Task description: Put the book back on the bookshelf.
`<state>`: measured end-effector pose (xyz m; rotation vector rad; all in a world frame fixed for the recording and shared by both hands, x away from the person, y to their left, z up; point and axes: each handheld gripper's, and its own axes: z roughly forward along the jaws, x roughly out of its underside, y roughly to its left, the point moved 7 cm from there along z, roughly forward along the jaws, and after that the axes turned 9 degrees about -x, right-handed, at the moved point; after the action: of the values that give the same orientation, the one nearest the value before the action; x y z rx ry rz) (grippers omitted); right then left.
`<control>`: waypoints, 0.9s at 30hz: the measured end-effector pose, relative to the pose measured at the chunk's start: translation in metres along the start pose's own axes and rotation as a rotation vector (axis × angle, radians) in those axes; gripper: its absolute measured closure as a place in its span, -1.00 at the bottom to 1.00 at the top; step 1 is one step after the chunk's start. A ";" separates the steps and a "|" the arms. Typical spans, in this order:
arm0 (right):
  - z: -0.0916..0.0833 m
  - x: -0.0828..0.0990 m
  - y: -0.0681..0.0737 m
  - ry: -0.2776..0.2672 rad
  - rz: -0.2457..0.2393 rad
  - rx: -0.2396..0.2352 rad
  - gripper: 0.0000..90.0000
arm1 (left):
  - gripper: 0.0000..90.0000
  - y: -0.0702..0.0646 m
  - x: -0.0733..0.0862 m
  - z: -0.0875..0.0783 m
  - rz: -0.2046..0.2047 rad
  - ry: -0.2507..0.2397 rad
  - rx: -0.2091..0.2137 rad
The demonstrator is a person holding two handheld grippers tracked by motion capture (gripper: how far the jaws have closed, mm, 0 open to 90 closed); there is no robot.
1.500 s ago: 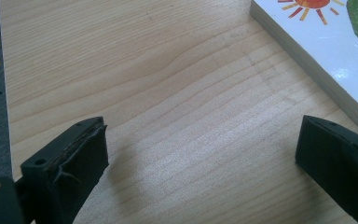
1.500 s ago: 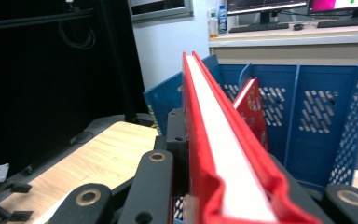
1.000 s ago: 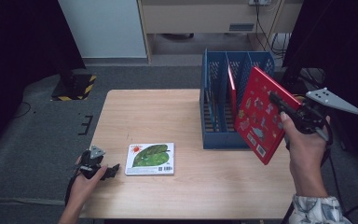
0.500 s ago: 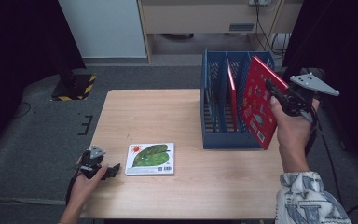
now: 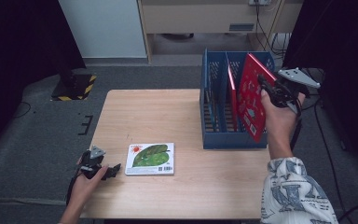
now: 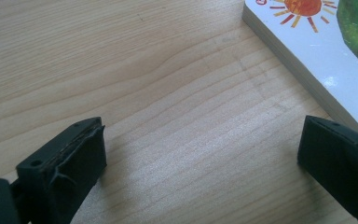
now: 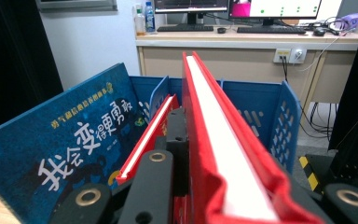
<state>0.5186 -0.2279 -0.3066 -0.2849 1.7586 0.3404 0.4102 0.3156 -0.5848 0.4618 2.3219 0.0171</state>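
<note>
Your right gripper [image 5: 266, 88] is clamping the red book [image 5: 250, 100] by its edge, holding it upright and slightly tilted over the blue rack [image 5: 214, 140], at its right-hand slot beside a thinner red book [image 5: 231, 93] already standing there. In the right gripper view a blue book [image 7: 60, 154] is sitting at the left. Your left gripper [image 5: 103, 171] is resting on the table [image 5: 168, 112], jaws wide apart, gripping nothing, just beside the green book [image 5: 150, 158].
</note>
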 end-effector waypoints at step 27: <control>0.043 -0.012 -0.010 0.014 -0.017 0.035 0.77 | -1.00 -0.002 0.000 0.002 -0.023 -0.011 0.012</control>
<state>0.5640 -0.2206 -0.3043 -0.2774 1.7733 0.2958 0.4103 0.3134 -0.5865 0.4396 2.3174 -0.0109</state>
